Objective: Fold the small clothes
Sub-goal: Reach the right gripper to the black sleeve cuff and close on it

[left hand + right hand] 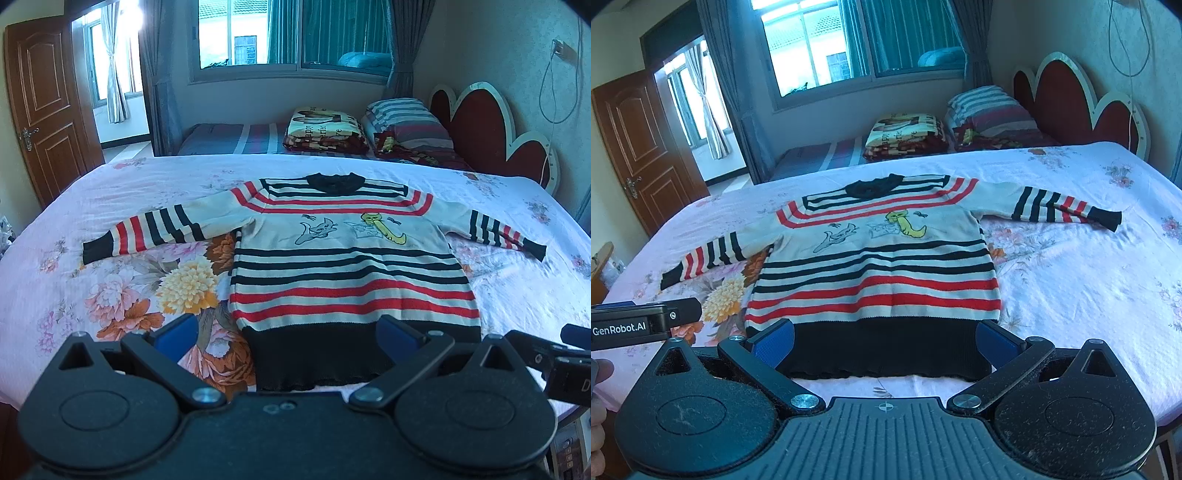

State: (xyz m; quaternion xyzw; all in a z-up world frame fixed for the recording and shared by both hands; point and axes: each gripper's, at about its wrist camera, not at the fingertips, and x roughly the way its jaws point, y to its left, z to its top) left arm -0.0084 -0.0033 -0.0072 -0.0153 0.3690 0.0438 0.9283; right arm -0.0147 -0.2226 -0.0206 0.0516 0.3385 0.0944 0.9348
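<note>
Bedroom, floral bedsheet point(110, 192)

Left wrist view: striped sweater point(351, 266) flat at frame centre, collar far, hem near; left gripper point(291, 332) spread, empty, over hem's left corner

Right wrist view: right gripper point(886, 338) spread, empty, straddling hem centre

Daylight pours through the window point(255, 37) and the doorway point(110, 70) ahead of me, blowing both out to glare with a cool blue cast. My fisheye views bend the bed point(517, 295) at the edges and darken the corners; the nearest parts of my gripper bodies are slightly soft.
</note>
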